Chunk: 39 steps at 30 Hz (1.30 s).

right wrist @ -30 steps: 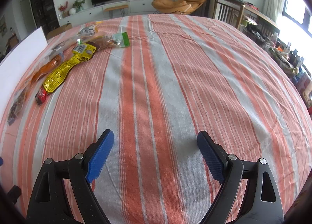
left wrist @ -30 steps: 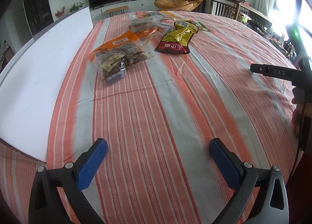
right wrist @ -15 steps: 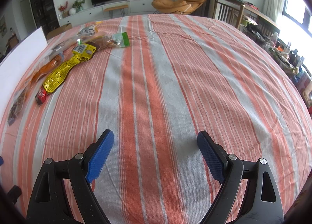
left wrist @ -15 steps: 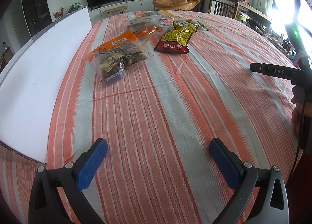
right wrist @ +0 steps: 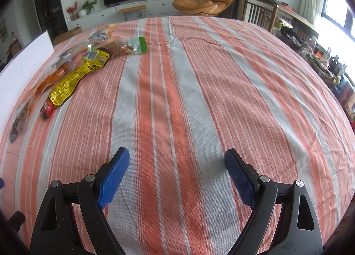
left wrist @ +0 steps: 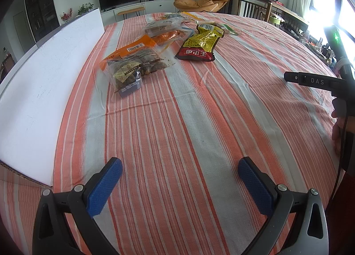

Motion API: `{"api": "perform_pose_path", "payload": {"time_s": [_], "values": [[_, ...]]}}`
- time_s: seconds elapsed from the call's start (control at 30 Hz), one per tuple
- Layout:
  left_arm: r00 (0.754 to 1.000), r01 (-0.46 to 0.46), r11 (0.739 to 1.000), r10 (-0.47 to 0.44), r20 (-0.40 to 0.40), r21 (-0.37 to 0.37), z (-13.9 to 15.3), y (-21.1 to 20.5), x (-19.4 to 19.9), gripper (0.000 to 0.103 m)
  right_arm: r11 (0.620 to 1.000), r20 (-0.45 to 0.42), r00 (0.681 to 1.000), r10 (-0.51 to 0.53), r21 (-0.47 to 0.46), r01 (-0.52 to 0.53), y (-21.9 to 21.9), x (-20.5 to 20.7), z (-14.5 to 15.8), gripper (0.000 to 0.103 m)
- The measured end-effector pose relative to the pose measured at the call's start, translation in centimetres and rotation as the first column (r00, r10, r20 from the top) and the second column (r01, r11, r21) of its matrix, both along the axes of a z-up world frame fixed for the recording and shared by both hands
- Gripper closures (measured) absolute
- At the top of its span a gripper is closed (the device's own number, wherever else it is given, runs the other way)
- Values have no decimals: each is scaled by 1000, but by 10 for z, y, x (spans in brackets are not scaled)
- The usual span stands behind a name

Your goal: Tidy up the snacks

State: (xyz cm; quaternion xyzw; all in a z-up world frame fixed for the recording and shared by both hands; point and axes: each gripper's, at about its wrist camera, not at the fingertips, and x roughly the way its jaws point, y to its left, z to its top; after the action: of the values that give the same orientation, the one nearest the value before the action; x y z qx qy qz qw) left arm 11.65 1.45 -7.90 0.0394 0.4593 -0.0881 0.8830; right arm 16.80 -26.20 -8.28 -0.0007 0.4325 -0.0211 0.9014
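Hovering over the striped tablecloth (left wrist: 182, 108) with both tools empty: left gripper (left wrist: 180, 185) spread wide, its two blue pads (left wrist: 104, 185) well apart above bare cloth, and right gripper (right wrist: 177, 174) likewise gaping wide, nothing between its fingers. Lying in a loose cluster toward the far left of the table, near the long white board (left wrist: 42, 81) running along that edge: snack packets, at least five countable in the left wrist view, with the farthest ones too overlapped to number surely. Sitting nearest, a clear bag of dark brown pieces with an orange header and barcode (left wrist: 133, 64), partly covering a smaller packet with a bluish-grey end. Resting just beside it to the right, apart from it, a yellow and red foil pouch (left wrist: 200, 42), crinkled and shiny, red end toward the camera. Lying behind these, an orange packet (left wrist: 168, 36), a clear pack of tan pieces (left wrist: 158, 26), and a green-labelled bag (right wrist: 133, 46), touching or overlapping one another. Showing at the right edge of the left wrist view: a hand (left wrist: 338, 135) gripping the other tool's black handle.
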Motion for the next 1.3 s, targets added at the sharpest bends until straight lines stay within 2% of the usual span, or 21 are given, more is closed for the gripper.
{"api": "perform_pose_path", "payload": {"time_s": [1.3], "values": [[999,-15,1000,16,34,-9,-1,2,-5,0,1000,0,1000,0,1,0,1,0,0,13]]}}
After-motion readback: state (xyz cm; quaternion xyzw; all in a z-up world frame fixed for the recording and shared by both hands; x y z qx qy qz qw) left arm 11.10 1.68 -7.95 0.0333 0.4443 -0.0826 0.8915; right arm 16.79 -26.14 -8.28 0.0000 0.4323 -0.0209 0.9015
